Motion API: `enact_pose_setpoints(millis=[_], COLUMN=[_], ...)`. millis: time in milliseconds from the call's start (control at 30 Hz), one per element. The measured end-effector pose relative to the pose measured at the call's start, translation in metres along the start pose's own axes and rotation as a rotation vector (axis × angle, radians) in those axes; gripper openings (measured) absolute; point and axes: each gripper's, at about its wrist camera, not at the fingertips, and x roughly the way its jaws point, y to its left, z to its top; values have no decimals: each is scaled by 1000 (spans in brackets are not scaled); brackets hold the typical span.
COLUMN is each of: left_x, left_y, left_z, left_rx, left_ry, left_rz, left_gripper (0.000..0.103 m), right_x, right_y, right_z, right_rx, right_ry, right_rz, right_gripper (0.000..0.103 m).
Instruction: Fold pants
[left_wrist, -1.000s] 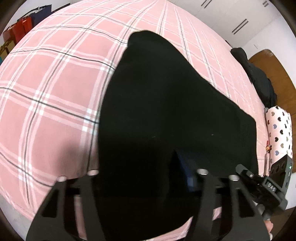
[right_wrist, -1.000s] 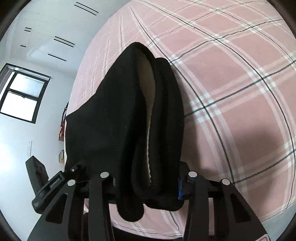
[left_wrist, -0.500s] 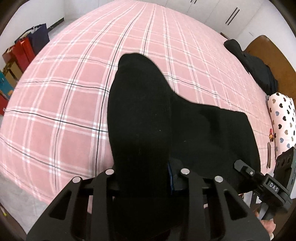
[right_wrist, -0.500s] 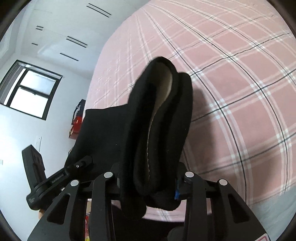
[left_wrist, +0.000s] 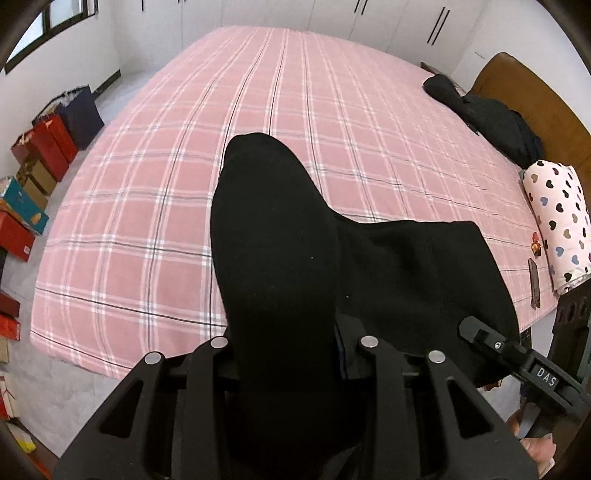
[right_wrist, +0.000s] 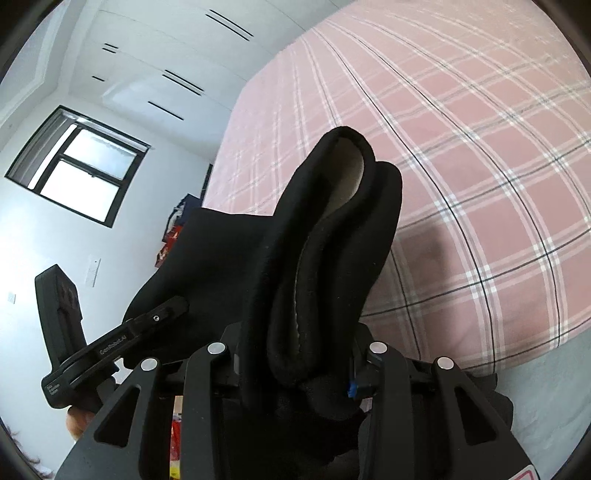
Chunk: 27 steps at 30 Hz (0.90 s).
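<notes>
The black pants (left_wrist: 280, 236) hang in the air above the near edge of the bed (left_wrist: 258, 122), stretched between two grips, with their cream lining showing in the right wrist view. The left hand-held gripper (left_wrist: 291, 343) is clamped on one bunched end, the right hand-held gripper (right_wrist: 295, 350) on the other, each with cloth pinched between its fingers. This looks like the carry-and-spread step, before any fold is laid. The next move probably calls for lowering both ends evenly onto the pink plaid sheet, keeping the cloth taut so it lands flat, well short of the dark clothes (left_wrist: 491, 118) and heart-print pillow (left_wrist: 557, 221) at the bed's headboard end.
</notes>
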Motion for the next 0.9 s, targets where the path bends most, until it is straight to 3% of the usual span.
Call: enact_pose_setpoints(millis=[400, 900], left_x=[-53, -98], left_y=[-3, -3], left_z=[23, 113], left_rx=[18, 16], left_ry=[-125, -366], left_rz=[-17, -77], left_gripper=[30, 30], right_x=[-40, -60], right_y=[39, 112], right_z=[26, 135], right_rx=[-69, -242], right_ry=[-111, -271], right_rz=[63, 161], right_gripper=[35, 35])
